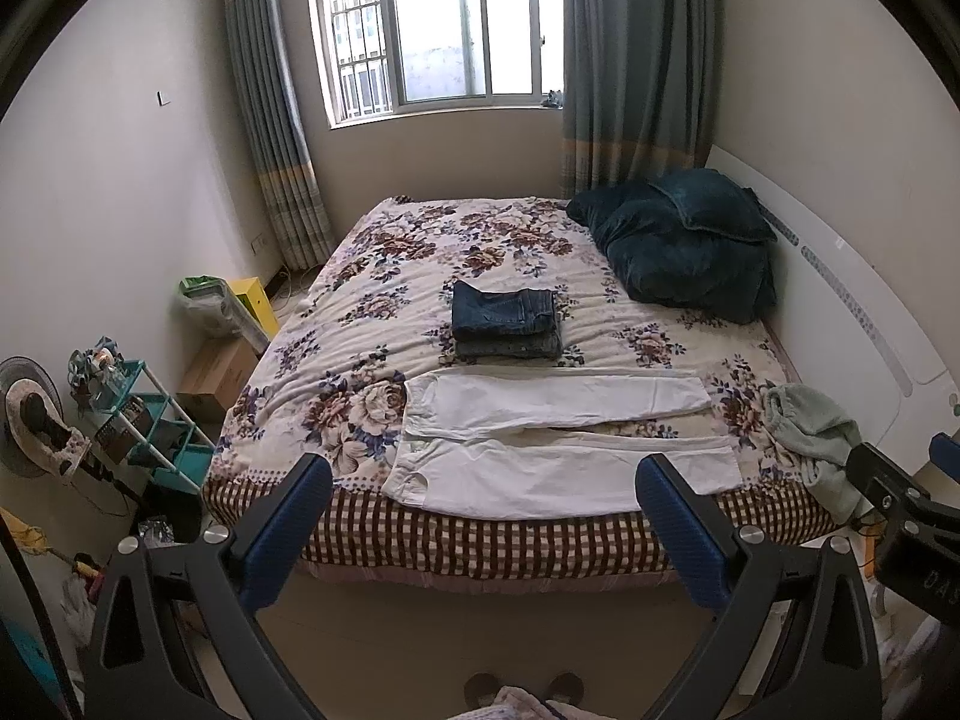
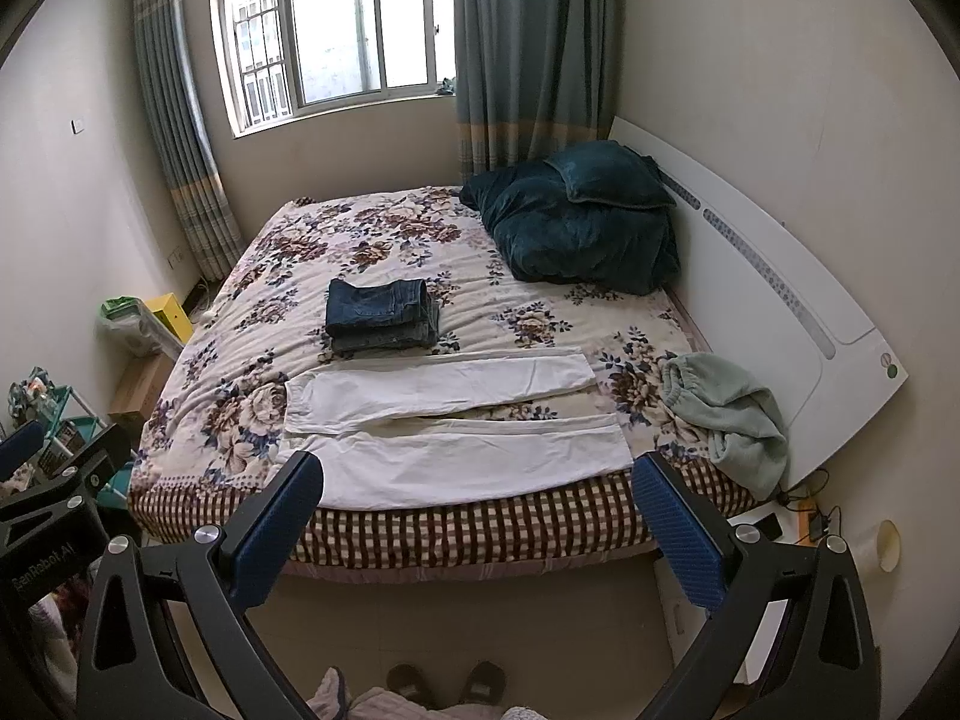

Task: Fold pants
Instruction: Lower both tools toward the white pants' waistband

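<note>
White pants [image 1: 558, 438] [image 2: 456, 420] lie flat along the near edge of the bed, waist to the left and both legs stretched right. Behind them sits a folded stack of dark jeans [image 1: 507, 324] [image 2: 381, 315]. A crumpled pale green garment [image 1: 813, 438] [image 2: 729, 414] rests at the bed's near right corner. My left gripper [image 1: 486, 474] is held back from the bed, above the floor, jaws wide apart and empty. Likewise my right gripper [image 2: 480, 471] hovers short of the bed edge, open and holding nothing.
The bed [image 1: 480, 534] has a floral quilt with a checked border. Dark teal pillows [image 1: 684, 240] are piled by the white headboard [image 2: 780, 300]. A shelf rack [image 1: 150, 426], boxes and bags crowd the floor on the left. A person's slippered feet [image 2: 444, 681] stand below.
</note>
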Available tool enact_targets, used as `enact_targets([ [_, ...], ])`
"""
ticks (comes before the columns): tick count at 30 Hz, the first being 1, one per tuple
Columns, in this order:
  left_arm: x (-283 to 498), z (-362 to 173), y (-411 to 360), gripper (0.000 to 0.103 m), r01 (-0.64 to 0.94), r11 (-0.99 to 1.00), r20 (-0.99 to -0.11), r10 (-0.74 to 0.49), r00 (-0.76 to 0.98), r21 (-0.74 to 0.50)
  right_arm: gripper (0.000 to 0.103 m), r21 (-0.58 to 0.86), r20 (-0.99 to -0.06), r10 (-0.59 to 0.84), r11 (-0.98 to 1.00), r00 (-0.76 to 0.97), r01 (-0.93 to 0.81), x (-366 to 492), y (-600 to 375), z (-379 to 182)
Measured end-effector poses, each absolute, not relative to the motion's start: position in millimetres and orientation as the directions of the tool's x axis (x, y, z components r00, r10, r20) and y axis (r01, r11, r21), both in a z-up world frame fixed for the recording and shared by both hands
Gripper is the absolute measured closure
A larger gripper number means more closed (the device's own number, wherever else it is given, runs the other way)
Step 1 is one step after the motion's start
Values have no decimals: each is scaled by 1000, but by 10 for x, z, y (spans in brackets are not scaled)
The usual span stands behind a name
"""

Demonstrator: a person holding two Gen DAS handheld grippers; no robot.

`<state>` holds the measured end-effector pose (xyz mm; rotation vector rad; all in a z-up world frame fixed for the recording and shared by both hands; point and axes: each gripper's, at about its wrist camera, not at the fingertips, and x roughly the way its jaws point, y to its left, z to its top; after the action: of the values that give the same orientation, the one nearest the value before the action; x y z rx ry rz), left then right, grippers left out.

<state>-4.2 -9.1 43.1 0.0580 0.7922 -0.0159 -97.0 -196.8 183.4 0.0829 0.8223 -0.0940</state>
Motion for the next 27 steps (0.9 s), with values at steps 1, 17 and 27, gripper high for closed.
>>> enact_targets([
  [1, -43, 429, -92, 0, 35, 998, -712, 7, 702, 45, 0, 41, -735, -49, 992, 676, 116, -962, -1985, 1832],
  [17, 393, -136, -360, 0, -100, 994, -738, 102, 667, 47, 0, 76, -791, -27, 987, 611, 141, -370, -2523, 1164],
  [27, 1259, -938, -428, 0, -130, 986, -811, 161, 562, 106, 0, 56, -860, -46, 981, 508, 183, 594, -2816, 201],
])
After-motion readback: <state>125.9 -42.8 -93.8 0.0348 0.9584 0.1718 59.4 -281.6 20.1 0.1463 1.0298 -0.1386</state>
